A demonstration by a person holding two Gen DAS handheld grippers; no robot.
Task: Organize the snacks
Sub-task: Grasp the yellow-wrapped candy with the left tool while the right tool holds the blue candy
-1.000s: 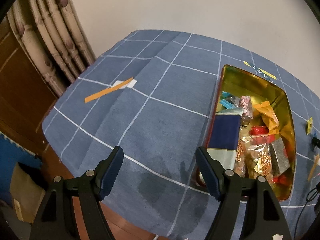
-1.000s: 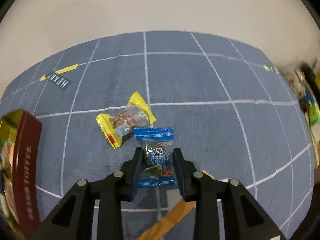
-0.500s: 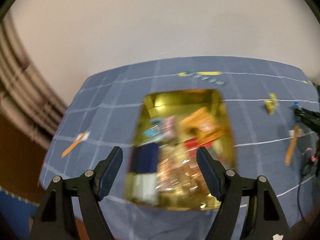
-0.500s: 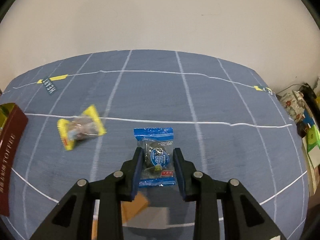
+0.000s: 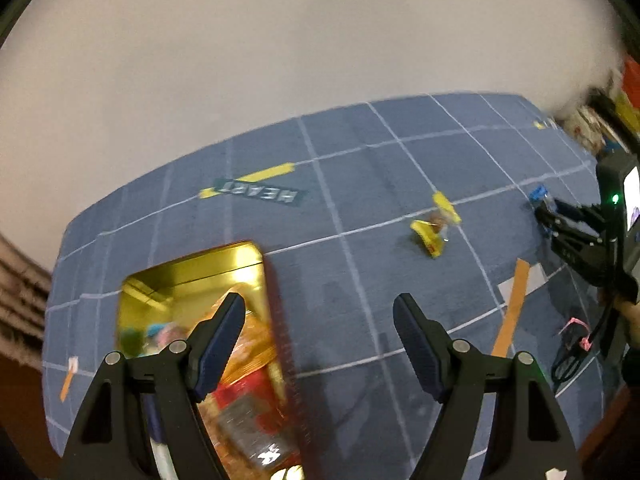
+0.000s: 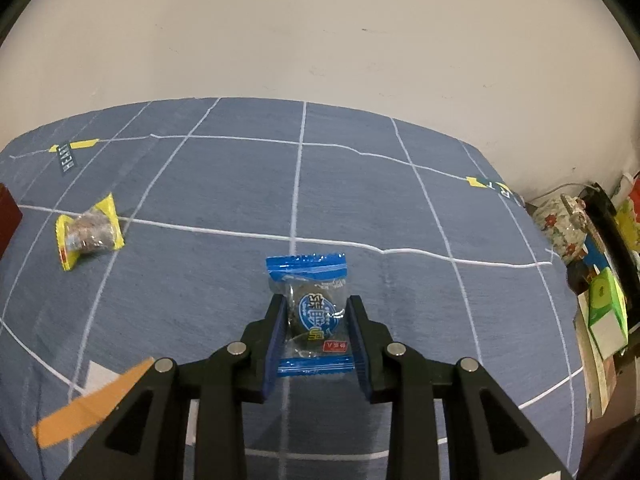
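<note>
Right wrist view: right gripper (image 6: 316, 322) clamped on blue-wrapped candy (image 6: 314, 312), above tablecloth (image 6: 240, 184) middle. Yellow-wrapped snack (image 6: 89, 231) near left edge. Left gripper (image 5: 320, 322) spread wide, empty, beside gold tin (image 5: 192, 276).

dim indoor light; left view motion-blurred, glare on gold tin (image 5: 192, 276), fisheye-curved edges.

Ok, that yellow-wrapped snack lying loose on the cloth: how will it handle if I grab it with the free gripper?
The yellow-wrapped snack is probably light: a small packet. Its clear middle bulges over a lumpy filling, so a squeeze there should hold, though hard pressure might crush it. The flat crimped ends look floppy and likely slippery. The open left gripper seems wide enough.
</note>
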